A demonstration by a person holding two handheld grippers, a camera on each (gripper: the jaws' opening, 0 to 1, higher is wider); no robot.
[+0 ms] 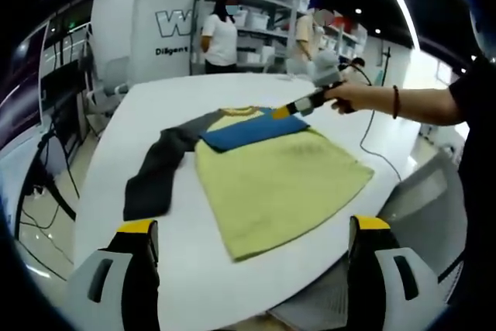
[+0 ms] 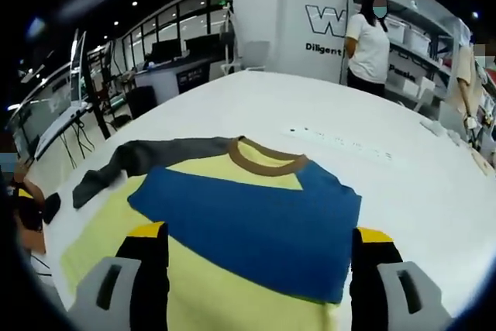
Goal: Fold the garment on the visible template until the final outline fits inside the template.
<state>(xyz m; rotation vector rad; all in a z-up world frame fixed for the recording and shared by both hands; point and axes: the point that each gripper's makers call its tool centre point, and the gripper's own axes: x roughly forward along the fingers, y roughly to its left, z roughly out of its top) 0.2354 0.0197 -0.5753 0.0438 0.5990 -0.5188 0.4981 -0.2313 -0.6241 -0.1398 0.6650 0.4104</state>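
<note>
Left gripper view: the left tool (image 1: 252,249) hangs with its jaws spread wide and nothing between them, hovering at the near edge of the white table (image 1: 139,114). Just past the tips lies the garment (image 1: 279,180), a pale yellow shirt spread flat, its hem toward 6 o'clock and its collar up toward 12. A blue band (image 1: 248,131) crosses the chest, and a dark grey sleeve (image 1: 155,176) trails off toward 9 o'clock, bent down along the table. Nothing of the shirt touches this tool; it sits apart, above the gap between the jaws.

Farther up, at about 1 o'clock, the right tool (image 1: 288,109) reaches in from the right, held in a person's hand (image 1: 349,98), its yellow-tipped end down at the shoulder of the shirt by the blue band. From here I cannot tell whether it pinches the cloth.

Right gripper view: the right tool (image 2: 260,257) has its jaws parted wide, sitting low over the shirt (image 2: 225,292). The blue panel (image 2: 256,222) fills the space between them, yellow cloth below it toward 6 o'clock. Whether the tips touch the fabric I can't make out. Beyond, the brown collar (image 2: 263,162) lies at 12 o'clock and the grey sleeve (image 2: 147,156) runs off to 10 o'clock.

Far back, a person in a white top (image 2: 368,44) stands by shelving (image 2: 422,40) at 1 o'clock.
</note>
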